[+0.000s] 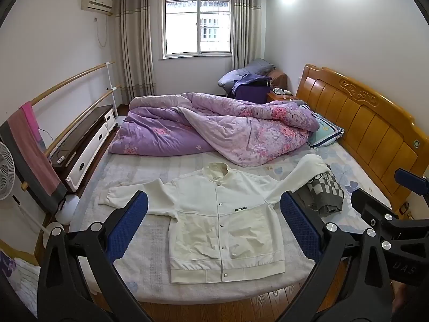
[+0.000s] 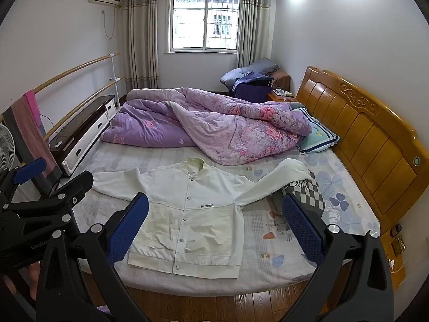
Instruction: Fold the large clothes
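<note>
A white button-front jacket (image 1: 222,220) lies flat, front up, on the near part of the bed, both sleeves spread out; it also shows in the right wrist view (image 2: 187,220). Its right sleeve (image 2: 270,182) runs onto a grey checked garment (image 2: 308,193). My left gripper (image 1: 214,222) is open and empty, held above the bed's near edge. My right gripper (image 2: 214,225) is open and empty too, beside the left one. The right gripper's body shows at the right of the left wrist view (image 1: 388,228), the left one's at the left of the right wrist view (image 2: 40,209).
A crumpled purple floral quilt (image 1: 214,126) covers the far half of the bed (image 1: 268,284). A pillow (image 1: 325,131) lies by the wooden headboard (image 1: 370,126). A TV cabinet (image 1: 88,145), a rail with a pink towel (image 1: 32,139) and a fan (image 1: 5,171) stand left.
</note>
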`<state>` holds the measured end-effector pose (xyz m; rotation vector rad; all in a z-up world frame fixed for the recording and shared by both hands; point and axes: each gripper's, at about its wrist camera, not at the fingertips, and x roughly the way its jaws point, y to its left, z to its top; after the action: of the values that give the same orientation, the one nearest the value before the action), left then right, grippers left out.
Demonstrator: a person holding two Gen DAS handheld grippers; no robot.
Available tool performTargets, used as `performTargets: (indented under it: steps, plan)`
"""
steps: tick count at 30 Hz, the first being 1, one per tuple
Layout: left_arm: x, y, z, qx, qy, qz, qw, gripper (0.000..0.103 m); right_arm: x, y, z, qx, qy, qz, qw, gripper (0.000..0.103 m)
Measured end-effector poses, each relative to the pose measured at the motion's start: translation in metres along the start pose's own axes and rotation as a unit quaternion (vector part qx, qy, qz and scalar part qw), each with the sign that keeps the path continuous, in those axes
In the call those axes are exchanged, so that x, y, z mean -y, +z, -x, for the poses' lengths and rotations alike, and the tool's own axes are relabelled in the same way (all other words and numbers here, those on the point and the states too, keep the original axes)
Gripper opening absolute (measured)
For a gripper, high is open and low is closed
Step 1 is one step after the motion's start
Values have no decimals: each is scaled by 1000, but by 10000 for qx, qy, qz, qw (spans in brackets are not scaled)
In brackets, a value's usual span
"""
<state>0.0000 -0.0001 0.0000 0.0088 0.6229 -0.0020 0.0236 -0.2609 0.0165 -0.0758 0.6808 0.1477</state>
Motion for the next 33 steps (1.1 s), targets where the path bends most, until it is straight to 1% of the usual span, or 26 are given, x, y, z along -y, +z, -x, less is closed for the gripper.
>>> performTargets:
  steps: [33]
  plan:
    - [0,0,0,11,-8,11,10000,99,1,0,-2,12,-16,14,10000,96]
